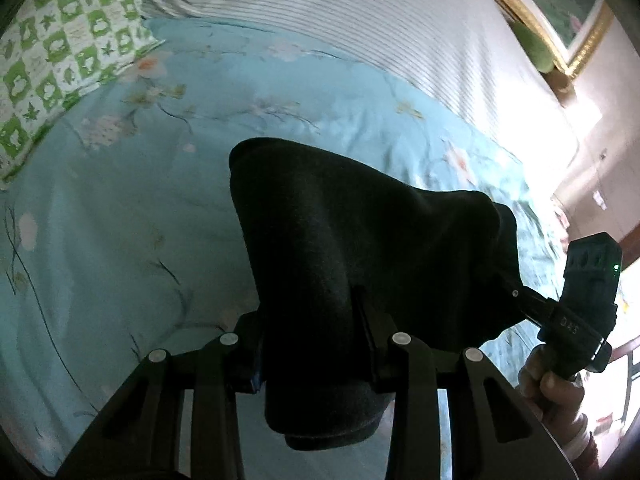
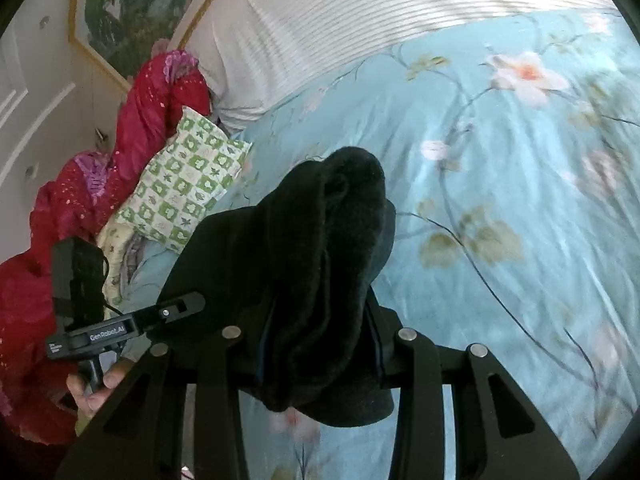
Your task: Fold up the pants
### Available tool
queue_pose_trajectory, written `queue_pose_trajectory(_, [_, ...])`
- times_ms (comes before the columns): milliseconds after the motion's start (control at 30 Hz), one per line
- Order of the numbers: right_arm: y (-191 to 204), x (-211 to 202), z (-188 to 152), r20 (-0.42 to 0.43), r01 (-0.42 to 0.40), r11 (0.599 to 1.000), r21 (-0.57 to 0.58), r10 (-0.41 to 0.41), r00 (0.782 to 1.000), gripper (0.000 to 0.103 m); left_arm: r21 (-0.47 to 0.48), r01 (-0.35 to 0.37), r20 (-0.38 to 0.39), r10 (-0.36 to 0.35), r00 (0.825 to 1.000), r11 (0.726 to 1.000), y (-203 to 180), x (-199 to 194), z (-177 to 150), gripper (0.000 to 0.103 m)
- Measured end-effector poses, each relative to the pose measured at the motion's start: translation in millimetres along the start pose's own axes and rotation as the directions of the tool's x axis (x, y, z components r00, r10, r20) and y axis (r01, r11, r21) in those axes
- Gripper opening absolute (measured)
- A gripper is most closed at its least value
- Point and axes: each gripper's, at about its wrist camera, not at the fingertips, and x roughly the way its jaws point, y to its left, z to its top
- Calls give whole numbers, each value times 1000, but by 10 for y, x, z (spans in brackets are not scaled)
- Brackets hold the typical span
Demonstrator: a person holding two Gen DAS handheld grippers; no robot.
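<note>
Left wrist: left gripper (image 1: 316, 344) fingers clamp dark pants (image 1: 340, 240); right gripper (image 2: 320, 344) likewise, seemingly bunched.

Claw pads buried in black pants (image 1: 340, 248); framed picture (image 1: 560, 12) cropped.

The right tongs (image 1: 516, 300) carry "045" on their black body. The left tongs (image 2: 176, 308) read "GenRobot.AI" on a side label; smaller print beside it is illegible.
</note>
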Motion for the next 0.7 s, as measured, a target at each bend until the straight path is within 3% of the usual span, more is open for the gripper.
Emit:
queue_pose_trajectory(500, [-126, 342, 16, -75, -5, 1000, 0, 5, 997, 40, -2, -15, -5, 15, 1000, 1000, 167, 201, -83, 37])
queue_pose_trajectory(700, [-216, 380, -28, -88, -9, 1000, 18, 10, 996, 47, 4, -2, 10, 2, 1000, 1000, 216, 239, -156, 44])
